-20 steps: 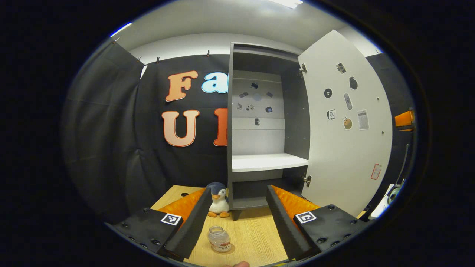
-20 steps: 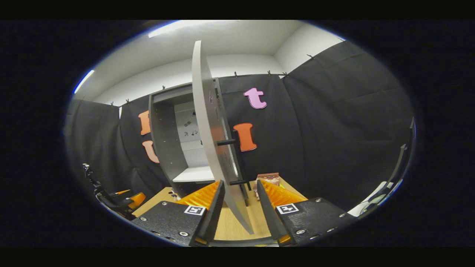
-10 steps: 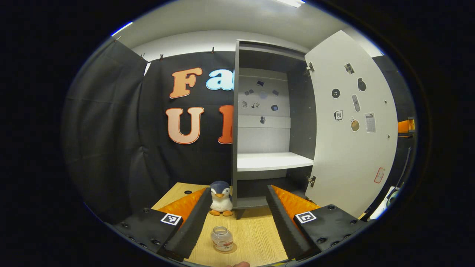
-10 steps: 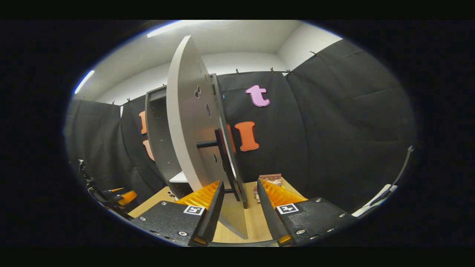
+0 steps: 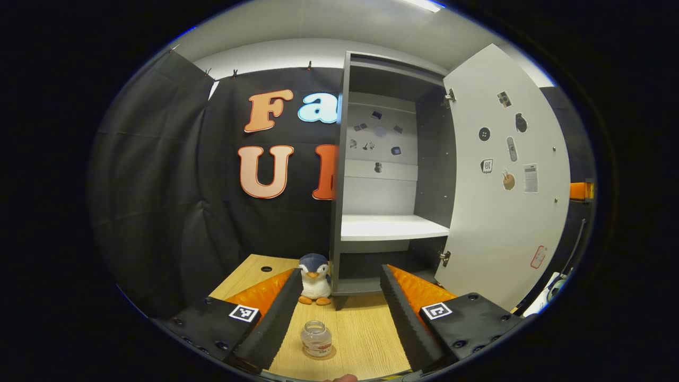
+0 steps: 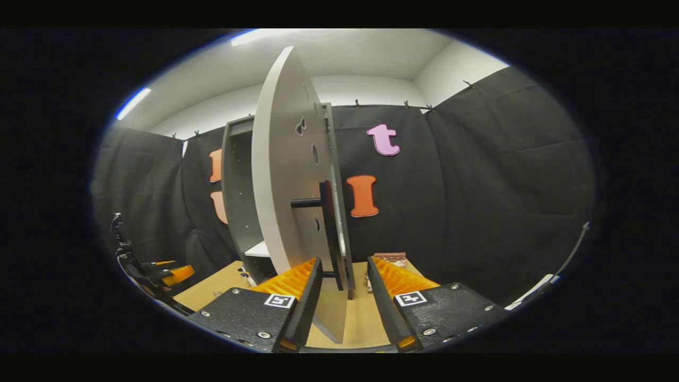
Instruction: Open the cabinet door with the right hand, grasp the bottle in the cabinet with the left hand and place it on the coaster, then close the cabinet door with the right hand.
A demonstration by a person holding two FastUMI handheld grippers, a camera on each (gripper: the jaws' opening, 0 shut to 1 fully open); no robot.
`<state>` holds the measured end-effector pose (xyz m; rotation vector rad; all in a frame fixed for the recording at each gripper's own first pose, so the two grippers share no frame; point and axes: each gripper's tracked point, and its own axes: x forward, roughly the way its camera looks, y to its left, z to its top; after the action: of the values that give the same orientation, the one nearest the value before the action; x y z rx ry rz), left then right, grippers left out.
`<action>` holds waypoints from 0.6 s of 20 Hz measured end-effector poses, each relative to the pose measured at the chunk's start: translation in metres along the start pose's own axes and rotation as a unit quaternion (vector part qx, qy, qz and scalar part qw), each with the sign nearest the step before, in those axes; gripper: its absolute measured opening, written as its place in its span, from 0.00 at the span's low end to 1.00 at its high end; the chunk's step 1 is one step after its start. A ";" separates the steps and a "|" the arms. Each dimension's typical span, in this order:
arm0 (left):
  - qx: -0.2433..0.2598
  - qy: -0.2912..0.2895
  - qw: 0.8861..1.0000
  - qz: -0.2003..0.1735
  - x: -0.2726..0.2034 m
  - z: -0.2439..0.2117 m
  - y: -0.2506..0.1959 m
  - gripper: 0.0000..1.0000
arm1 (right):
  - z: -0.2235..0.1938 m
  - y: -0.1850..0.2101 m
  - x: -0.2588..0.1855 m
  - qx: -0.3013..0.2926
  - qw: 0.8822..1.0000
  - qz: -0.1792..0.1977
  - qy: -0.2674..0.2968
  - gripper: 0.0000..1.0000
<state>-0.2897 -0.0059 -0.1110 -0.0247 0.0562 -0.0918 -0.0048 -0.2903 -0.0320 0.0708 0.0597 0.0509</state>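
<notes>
The bottle (image 5: 316,338), a small clear jar-like container, stands upright on the round coaster (image 5: 320,353) on the wooden worktop (image 5: 366,334), between the fingers of the left gripper (image 5: 334,313) but touching neither. The left gripper is spread wide and holds nothing. A toy penguin (image 5: 314,271) sits farther back, just beside the cabinet (image 5: 339,175) base.

The cabinet shelf (image 5: 390,228) is bare. The cabinet door (image 5: 504,175) stands wide open. Placement therefore appears complete; door closure is the step in hand.

In the right gripper view, the right gripper (image 6: 342,292) straddles the lower edge of the door, near the black bar handle (image 6: 330,233). Its fingers sit at a moderate gap with space on both sides of the panel, so it grips nothing.

Hazards:
- Pushing with one finger only may let the panel slip out of the gap, leaving the door ajar.
- A fast swing may slam the door and shake the cabinet and the worktop, which could shift the bottle off the coaster.
- Lowering the left gripper could tip the bottle.
</notes>
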 end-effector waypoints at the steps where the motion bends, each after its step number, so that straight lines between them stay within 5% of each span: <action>1: 0.002 0.000 1.000 0.004 0.000 0.000 0.005 0.96 | -0.001 0.006 0.002 0.008 1.000 0.007 0.001 0.54; 12: -0.005 0.009 0.998 0.059 0.002 -0.007 0.071 0.96 | -0.009 0.059 0.020 0.008 0.998 0.059 0.005 0.54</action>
<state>-0.2815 0.0645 -0.1202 -0.0304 0.0767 0.0254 0.0112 -0.2302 -0.0384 0.0897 0.0660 0.1683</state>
